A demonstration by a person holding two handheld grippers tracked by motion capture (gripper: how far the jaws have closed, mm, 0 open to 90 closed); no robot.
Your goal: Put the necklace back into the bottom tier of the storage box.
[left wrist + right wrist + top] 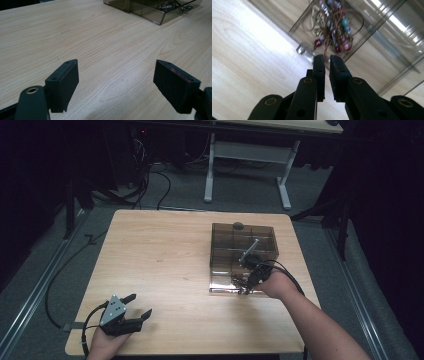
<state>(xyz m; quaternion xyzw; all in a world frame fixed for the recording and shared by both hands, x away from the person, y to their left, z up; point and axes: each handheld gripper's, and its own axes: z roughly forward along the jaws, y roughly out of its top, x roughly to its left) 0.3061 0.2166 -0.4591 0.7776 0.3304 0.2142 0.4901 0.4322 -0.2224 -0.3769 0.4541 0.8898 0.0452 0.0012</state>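
Note:
A smoky see-through box (pixel 216 245) with several compartments stands on the right half of the wooden table (pixel 165 265). My right gripper (pixel 247 281) hovers at the box's near edge. Its jaws are nearly closed on the thin brown cord of a beaded string of jewellery (pixel 332 25), which dangles from the tips (pixel 327 58) over the clear box edge. The same bundle (pixel 241 285) shows small at the box front. My left gripper (pixel 140 305) rests at the table's near left corner, open and holding nothing (pixel 115 72). From there the box (pixel 150 15) is far off.
A dark round knob (pixel 238 225) sits on the box's far rim. A grey bar (pixel 248 251) slants over the box's middle. Beyond the table stand a white-legged desk (pixel 247 155) and loose cables (pixel 145 175) on the floor.

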